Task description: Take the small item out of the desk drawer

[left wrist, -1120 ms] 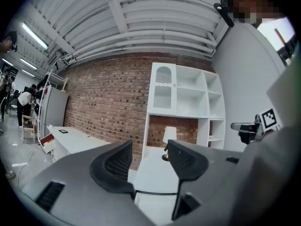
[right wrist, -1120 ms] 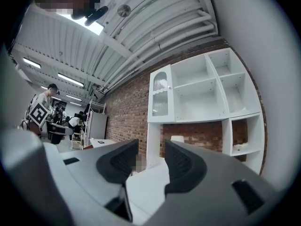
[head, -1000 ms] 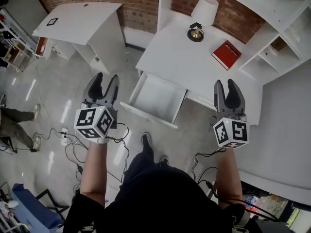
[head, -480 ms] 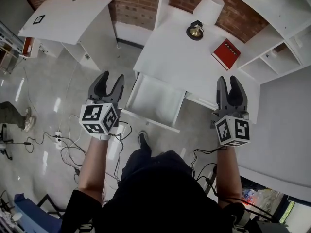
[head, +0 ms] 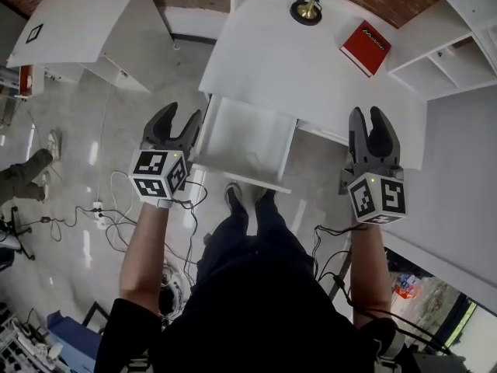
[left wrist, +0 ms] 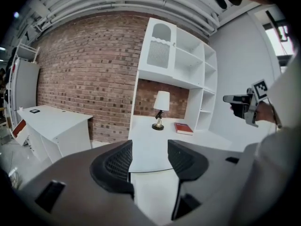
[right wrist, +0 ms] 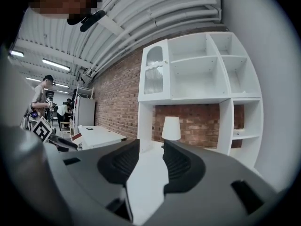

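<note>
now the open drawer (head: 245,138) sits just beside the left gripper (head: 180,117).

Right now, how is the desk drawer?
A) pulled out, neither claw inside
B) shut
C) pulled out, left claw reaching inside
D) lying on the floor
A: the drawer juts out from the desk, with the left claw and right claw open on either side.

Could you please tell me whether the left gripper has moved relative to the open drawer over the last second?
Yes. In the head view, the left gripper has moved right towards the open drawer and now sits right beside its left edge.
</note>
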`<act>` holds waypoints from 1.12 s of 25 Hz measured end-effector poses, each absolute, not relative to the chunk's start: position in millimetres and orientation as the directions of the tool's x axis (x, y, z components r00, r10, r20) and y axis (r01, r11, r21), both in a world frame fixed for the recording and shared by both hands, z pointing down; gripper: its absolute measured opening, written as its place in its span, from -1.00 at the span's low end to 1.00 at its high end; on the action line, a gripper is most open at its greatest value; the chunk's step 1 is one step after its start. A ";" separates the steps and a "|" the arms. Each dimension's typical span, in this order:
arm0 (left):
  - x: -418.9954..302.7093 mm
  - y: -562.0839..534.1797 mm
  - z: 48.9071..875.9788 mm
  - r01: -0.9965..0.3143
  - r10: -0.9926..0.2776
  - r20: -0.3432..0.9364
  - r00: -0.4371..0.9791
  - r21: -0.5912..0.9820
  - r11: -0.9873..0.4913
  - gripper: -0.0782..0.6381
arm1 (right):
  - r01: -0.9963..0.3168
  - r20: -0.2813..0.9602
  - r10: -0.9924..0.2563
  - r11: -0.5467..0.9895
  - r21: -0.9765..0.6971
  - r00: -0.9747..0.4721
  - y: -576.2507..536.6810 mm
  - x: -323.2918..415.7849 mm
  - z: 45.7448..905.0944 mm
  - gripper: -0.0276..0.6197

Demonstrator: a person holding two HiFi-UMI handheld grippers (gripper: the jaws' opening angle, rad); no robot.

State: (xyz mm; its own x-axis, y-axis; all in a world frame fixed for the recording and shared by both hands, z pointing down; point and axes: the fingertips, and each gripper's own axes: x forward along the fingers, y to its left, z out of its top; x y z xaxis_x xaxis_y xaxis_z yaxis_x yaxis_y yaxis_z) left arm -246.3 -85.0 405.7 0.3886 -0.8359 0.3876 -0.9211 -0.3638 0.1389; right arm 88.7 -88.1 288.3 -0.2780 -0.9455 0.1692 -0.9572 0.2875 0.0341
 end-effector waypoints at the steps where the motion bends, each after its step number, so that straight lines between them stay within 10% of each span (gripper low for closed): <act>1: -238.3 -89.4 412.6 -0.912 -0.820 0.401 0.408 0.133 -0.389 -0.13 | -0.958 0.181 -0.944 0.284 0.024 -0.276 -92.3 93.7 297.5 -0.42; 28: -71.0 -44.7 696.4 -0.227 -0.039 0.907 0.420 0.063 -0.972 -0.23 | -0.958 0.379 -0.887 0.191 -0.215 -0.262 -150.1 197.9 454.9 -0.49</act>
